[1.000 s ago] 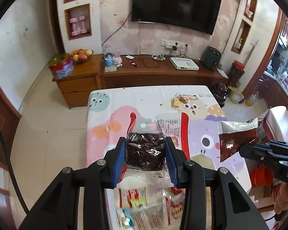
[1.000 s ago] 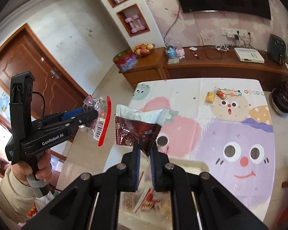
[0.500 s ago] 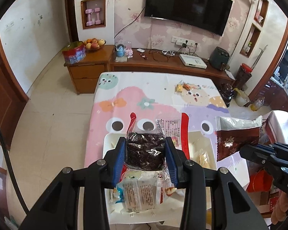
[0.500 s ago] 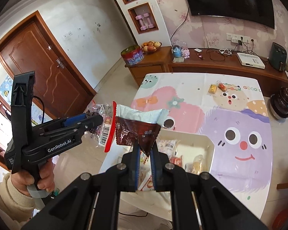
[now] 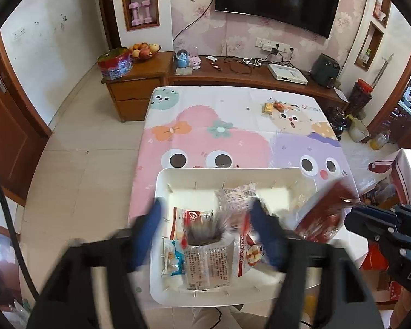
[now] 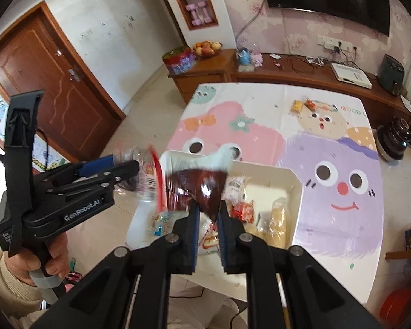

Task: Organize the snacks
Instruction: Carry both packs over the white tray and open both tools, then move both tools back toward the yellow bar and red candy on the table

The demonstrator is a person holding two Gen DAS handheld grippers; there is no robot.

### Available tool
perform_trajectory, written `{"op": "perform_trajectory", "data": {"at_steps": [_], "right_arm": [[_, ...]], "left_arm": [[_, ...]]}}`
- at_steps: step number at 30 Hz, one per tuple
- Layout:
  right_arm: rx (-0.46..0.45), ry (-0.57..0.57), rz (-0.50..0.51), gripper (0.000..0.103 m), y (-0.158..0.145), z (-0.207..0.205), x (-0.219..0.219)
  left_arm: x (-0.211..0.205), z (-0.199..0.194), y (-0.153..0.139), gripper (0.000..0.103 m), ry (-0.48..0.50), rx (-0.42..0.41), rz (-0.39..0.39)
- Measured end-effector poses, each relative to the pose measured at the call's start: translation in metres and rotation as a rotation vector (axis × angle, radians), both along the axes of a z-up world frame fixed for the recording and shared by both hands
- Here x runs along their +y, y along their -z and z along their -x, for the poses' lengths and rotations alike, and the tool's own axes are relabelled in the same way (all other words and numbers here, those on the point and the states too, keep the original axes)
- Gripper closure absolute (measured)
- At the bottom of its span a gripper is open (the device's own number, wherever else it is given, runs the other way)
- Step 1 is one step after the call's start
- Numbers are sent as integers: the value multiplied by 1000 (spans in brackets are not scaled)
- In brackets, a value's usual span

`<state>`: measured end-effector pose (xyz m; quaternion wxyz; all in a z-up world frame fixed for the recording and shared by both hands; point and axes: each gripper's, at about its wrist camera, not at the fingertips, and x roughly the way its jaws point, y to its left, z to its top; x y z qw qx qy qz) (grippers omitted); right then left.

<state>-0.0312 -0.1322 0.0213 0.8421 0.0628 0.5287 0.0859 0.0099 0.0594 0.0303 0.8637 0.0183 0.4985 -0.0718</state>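
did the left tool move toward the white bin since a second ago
Yes. The left tool came back over the white bin; before, it hung farther along the cartoon tablecloth. Its jaws are opening and the dark snack bag is dropping.

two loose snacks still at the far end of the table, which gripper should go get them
Left, probably. The left gripper is opening, its clear bag dropping loose over the white tray; the right gripper, also opening, has the dark red packet between its pads.

The left gripper [image 5: 205, 235] is motion-blurred, its jaws opening; the clear bag [image 5: 205, 233] between them smears, so contact cannot be told. The red pouch [image 5: 323, 216] blurs too. The tray [image 6: 296, 192] is partly hidden behind the pouch.
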Motion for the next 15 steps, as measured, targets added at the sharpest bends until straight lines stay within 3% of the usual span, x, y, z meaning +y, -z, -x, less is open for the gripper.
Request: {"op": "perform_trajectory", "data": {"at_steps": [1,5,15], "right_arm": [[5,7,2,84,1,0,0],[8,39,-1,70,2,4,-2],[13,57,3,69,4,10,-2]], "left_arm": [[2,1,-1,17,-4,-9,2],[2,4,-1,16,2,-12,-10],[0,5,7,16,16,22,-6]]}}
